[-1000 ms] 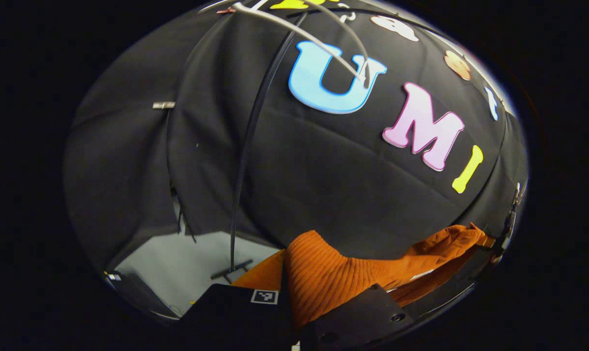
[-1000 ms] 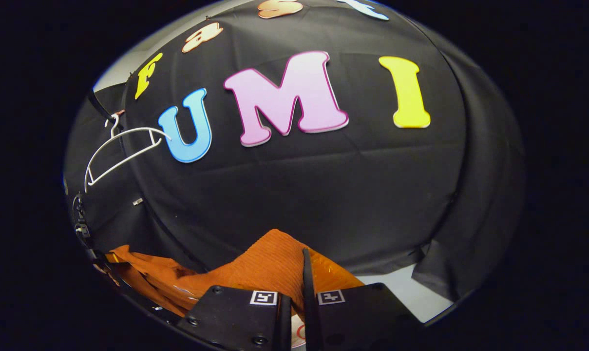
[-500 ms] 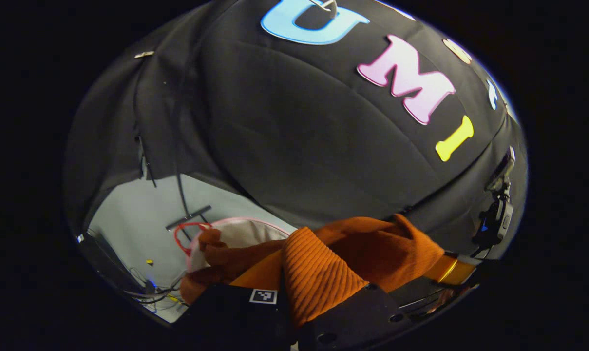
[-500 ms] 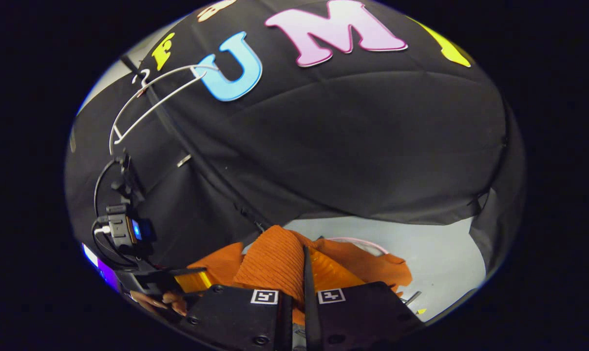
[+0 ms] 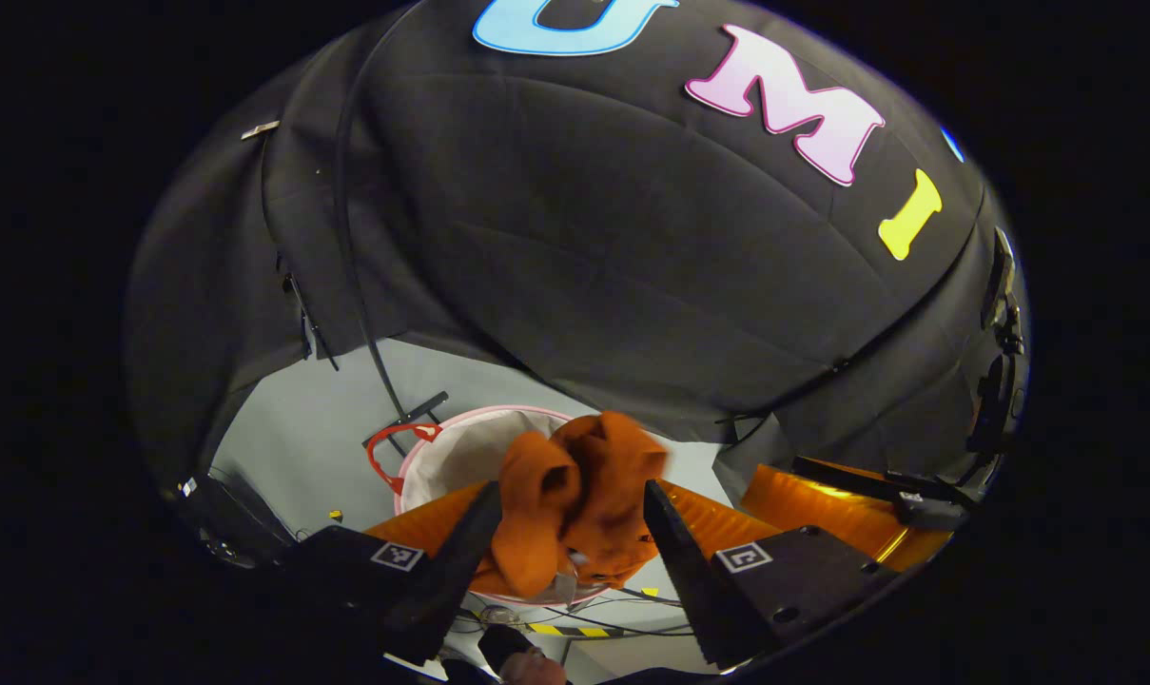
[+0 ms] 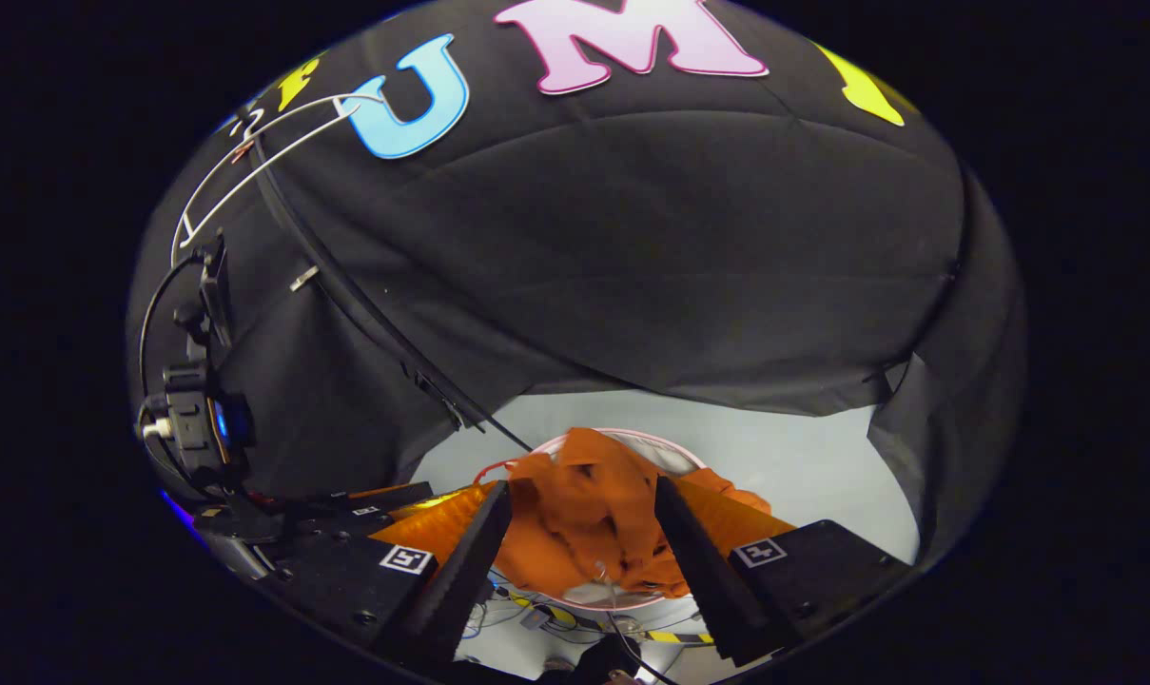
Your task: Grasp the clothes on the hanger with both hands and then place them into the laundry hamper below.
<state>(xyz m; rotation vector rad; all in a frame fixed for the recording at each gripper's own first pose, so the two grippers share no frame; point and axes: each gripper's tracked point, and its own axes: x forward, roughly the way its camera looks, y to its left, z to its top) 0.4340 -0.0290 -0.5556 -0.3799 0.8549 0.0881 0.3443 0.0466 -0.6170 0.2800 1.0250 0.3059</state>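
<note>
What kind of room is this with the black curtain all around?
Probably a small recording booth set up for a laundry chore, not a real home. Black cloth drapes the walls, an empty white hanger hangs up high, and an orange garment is in a white laundry hamper on the pale floor.

1. A thin black stand pole [image 5: 346, 247] runs down the black cloth wall [image 5: 632, 266] to a crossbar foot on the pale grey floor [image 5: 299, 438].
2. Yellow-and-black striped tape [image 5: 560, 629] and loose cables [image 6: 536, 614] lie on the floor.
</note>
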